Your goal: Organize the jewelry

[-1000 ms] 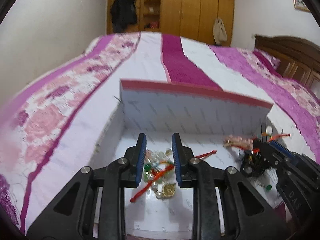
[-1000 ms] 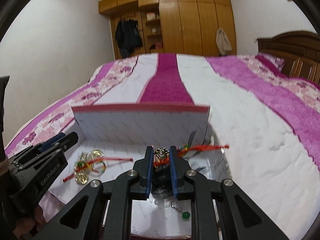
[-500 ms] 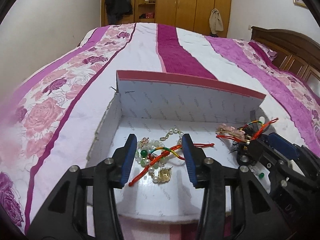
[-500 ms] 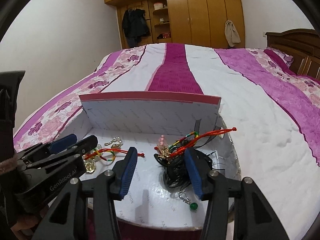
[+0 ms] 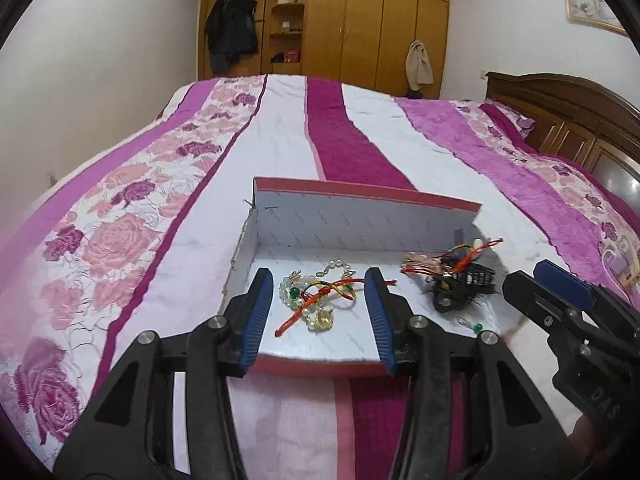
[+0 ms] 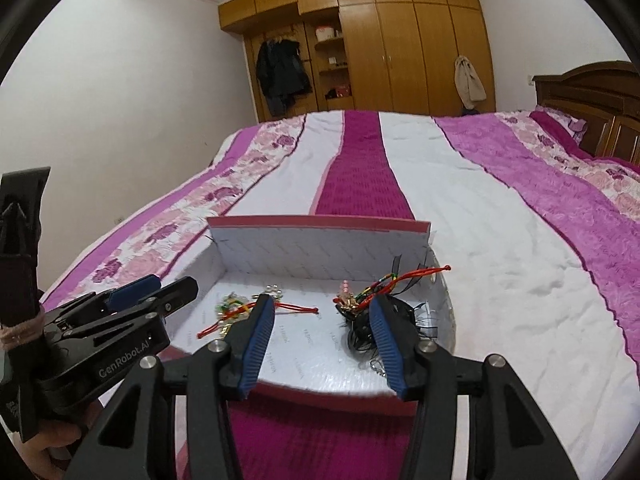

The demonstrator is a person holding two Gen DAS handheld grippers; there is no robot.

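Two released grippers hang over a shallow white box of jewelry on a striped bed.

The left gripper (image 5: 319,312) has its blue pads spread with nothing clasped; below the gap, on the floor of the box (image 5: 360,216), lies a pearl bracelet tangled with red cord (image 5: 316,300). The right gripper (image 6: 322,334) is likewise parted and empty, above the box's near edge. A dark tangle of black cord and beads (image 6: 360,320) lies at the box's right end, a small green-bead earring (image 5: 474,326) near it.

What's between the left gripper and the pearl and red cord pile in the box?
Nothing visible. The left gripper hangs open over the box's low near edge, with the pearl and red cord pile lying uncovered beyond its fingertips.
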